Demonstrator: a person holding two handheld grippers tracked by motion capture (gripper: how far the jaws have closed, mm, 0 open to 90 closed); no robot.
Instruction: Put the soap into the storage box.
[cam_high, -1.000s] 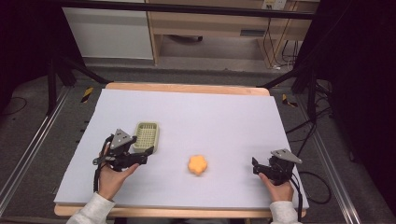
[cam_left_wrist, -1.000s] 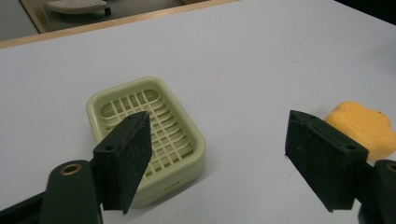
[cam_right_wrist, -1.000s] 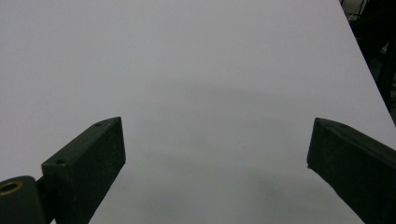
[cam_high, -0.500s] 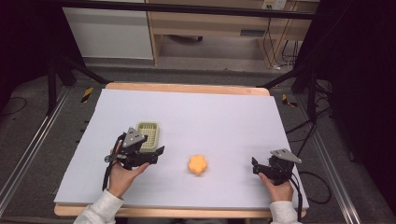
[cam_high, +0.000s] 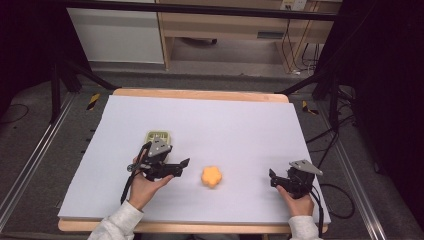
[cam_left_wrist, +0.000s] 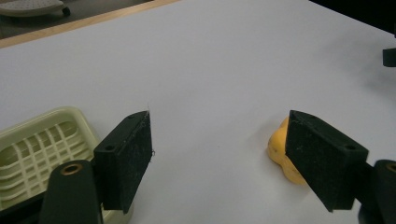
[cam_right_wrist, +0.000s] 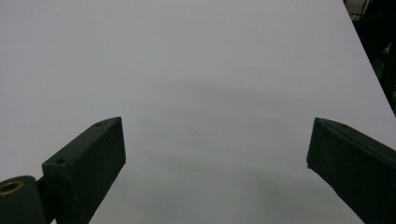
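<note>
High view, sheet: a matte white sheet (cam_high: 200, 120) covers a wooden table (cam_high: 200, 94); pale wood shows at the far edge.
High view, toy: an orange flower-shaped toy (cam_high: 212, 176) with rounded lobes lies flat on the sheet, toward the near edge.
High view, tray: a pale yellow-green plastic tray (cam_high: 157, 135) sits left of the toy and a little farther back, partly hidden by the left gripper.
High view, left gripper: the left gripper (cam_high: 184, 164) is just left of the toy and points at it, not touching; jaws spread.
High view, right gripper: the right gripper (cam_high: 271, 178) is well right of the toy, held low over the sheet; jaw gap too small to judge here.
Left gripper view, tray: the tray (cam_left_wrist: 42, 144) has rounded corners and a gridded, slotted floor; nothing lies in the part that shows.
Left gripper view, toy: the toy (cam_left_wrist: 280, 149) looks smooth and glossy, half hidden behind one black jaw.
Left gripper view, jaws: the left gripper (cam_left_wrist: 219, 156) has flat, matte, rectangular pads, wide apart over bare sheet.
Right gripper view, jaws: the right gripper (cam_right_wrist: 215, 149) is spread wide, with plain sheet (cam_right_wrist: 196, 70) between.
</note>
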